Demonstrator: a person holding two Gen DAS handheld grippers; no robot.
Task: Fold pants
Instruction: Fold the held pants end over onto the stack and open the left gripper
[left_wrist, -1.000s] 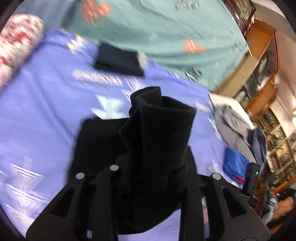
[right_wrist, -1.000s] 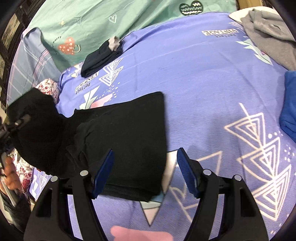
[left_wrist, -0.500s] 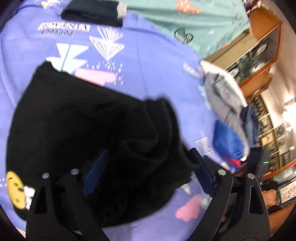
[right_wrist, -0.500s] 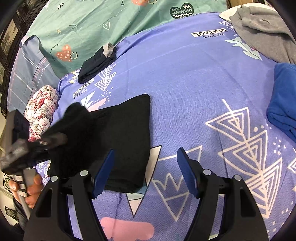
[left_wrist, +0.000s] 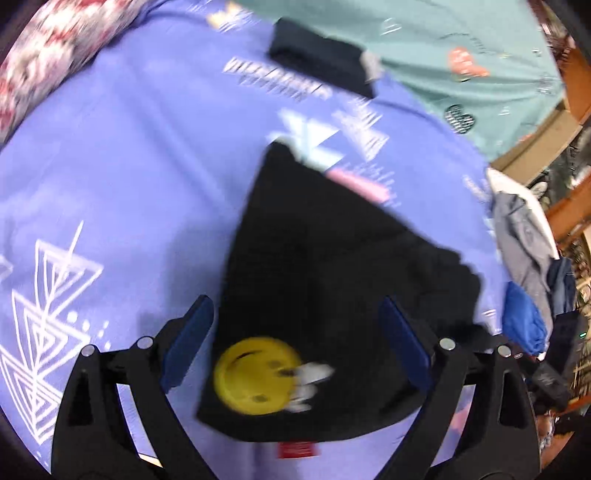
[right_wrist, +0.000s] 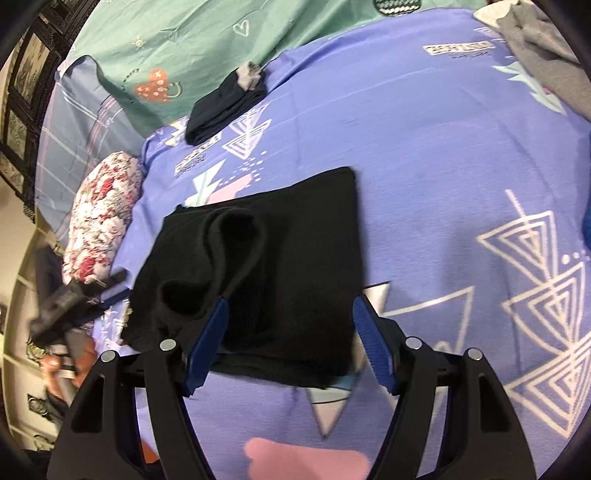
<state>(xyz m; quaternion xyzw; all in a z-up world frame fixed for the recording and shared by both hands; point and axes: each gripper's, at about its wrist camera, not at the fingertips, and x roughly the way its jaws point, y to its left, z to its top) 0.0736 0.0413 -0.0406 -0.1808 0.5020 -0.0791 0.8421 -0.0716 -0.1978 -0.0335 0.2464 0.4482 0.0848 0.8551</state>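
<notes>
While your left gripper (left_wrist: 295, 343) hangs over the near end of the pants (left_wrist: 332, 280), its jaws are opening with the cloth below them, not pinched; in that blurred view the black bundle lies flat on the sheet (left_wrist: 129, 184), its long axis running away from you toward the far right, with the yellow smiley (left_wrist: 256, 374) just under the jaws; the nearest hem sits at your fingers' base. From the right wrist, the right gripper (right_wrist: 290, 341) stands released over the near edge of the pants (right_wrist: 303, 258); a loose roll (right_wrist: 229, 254) rises on their left half, beside your left finger (right_wrist: 207, 343), so I judge this hand the nearer to flatten it; the left gripper (right_wrist: 70, 299) shows blurred at the left edge, off the cloth.
</notes>
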